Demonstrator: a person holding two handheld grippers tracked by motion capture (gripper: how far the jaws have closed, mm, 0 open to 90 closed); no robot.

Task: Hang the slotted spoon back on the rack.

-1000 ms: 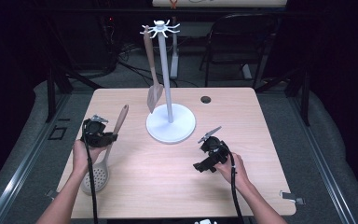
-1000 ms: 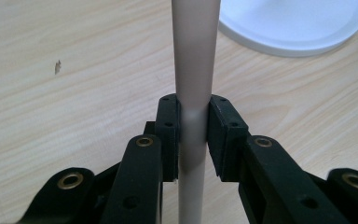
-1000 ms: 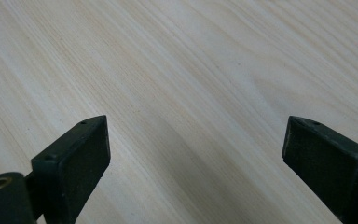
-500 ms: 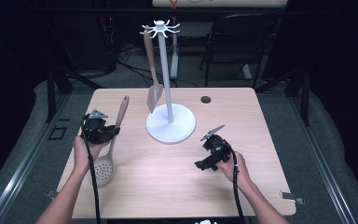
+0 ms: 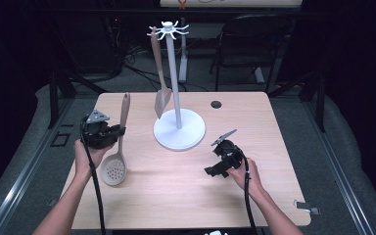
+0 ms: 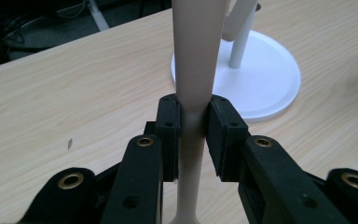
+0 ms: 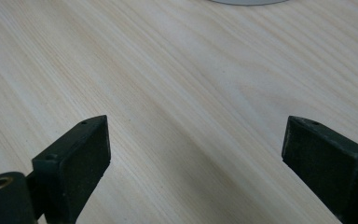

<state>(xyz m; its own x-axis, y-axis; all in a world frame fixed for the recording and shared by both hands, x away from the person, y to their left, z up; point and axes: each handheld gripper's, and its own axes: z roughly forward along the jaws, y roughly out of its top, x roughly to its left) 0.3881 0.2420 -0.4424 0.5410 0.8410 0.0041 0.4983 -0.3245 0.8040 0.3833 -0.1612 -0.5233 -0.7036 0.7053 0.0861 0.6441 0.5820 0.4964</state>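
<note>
The left gripper (image 6: pixel 192 135) clenched the slotted spoon (image 5: pixel 118 152) by its handle, probably to hang it on the stand (image 5: pixel 178 128), while the right gripper (image 7: pixel 193 163) waited with jaws wide apart.

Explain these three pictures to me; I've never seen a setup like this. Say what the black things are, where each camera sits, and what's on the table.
A person stands at a wooden table, holding a black two-jaw tool in each hand. One camera looks down from above; the other two ride on the tools. The left gripper is shut on the handle of a beige slotted spoon. The right gripper is open over bare wood. On the table stands a white hook stand, with a beige spatula hanging from it.
</note>
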